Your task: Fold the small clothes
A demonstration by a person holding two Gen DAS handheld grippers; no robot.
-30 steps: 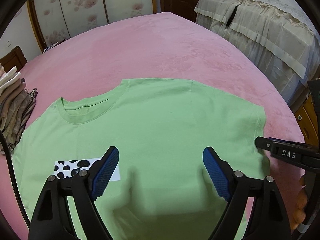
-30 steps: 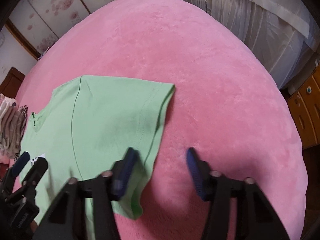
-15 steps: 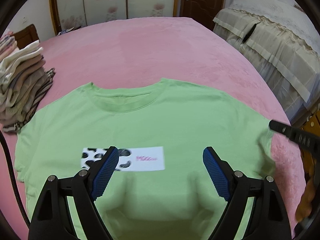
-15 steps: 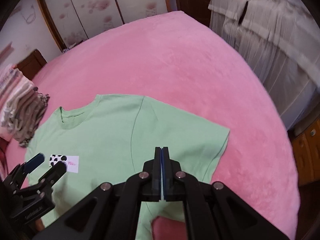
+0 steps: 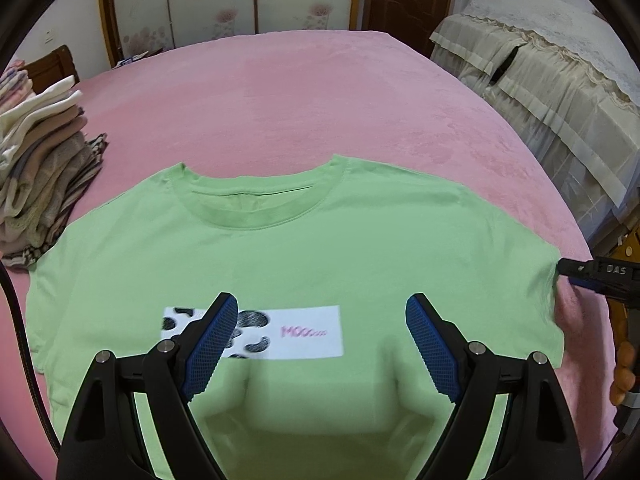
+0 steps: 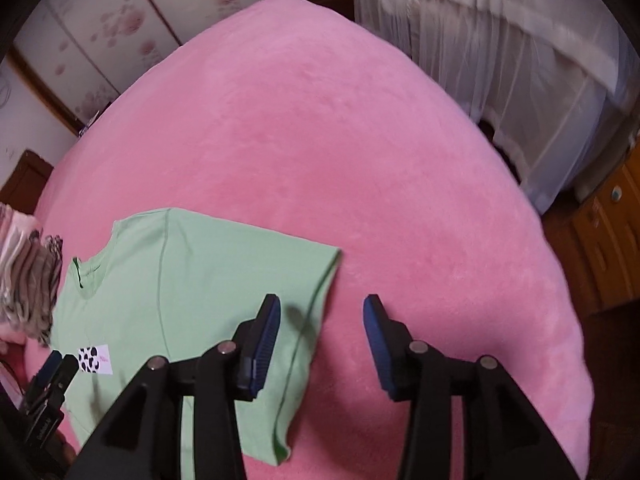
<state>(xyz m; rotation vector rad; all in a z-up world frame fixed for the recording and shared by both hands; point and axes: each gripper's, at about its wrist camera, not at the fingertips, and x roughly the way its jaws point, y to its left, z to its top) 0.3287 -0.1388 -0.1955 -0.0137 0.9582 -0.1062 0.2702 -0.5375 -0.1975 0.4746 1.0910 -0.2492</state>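
A light green T-shirt [image 5: 320, 248] lies flat, front up, on the pink bedspread [image 5: 280, 92], collar at the far side. A white printed label [image 5: 296, 332] crosses its chest. My left gripper [image 5: 320, 312] hovers open over the chest, with its left pad in front of the label and nothing between the pads. My right gripper [image 6: 322, 304] hangs over the hem of the shirt's right sleeve [image 6: 312, 320]. Its jaws are opening and the pads press on nothing. The right gripper's tip [image 5: 592, 274] shows at the sleeve in the left wrist view. The left gripper [image 6: 56, 364] shows at the right wrist view's lower left.
A stack of folded clothes [image 5: 36, 168] sits on the bedspread left of the shirt. A second bed with a cream cover [image 5: 560, 80] stands to the right. Wooden drawers [image 6: 608, 248] are beyond the bed's right edge. Open pink bedspread stretches past the collar.
The right gripper was part open over the sleeve, then shut and drew back higher, and now stands open low over the sleeve hem. The left gripper shifted sideways over the chest, still open.
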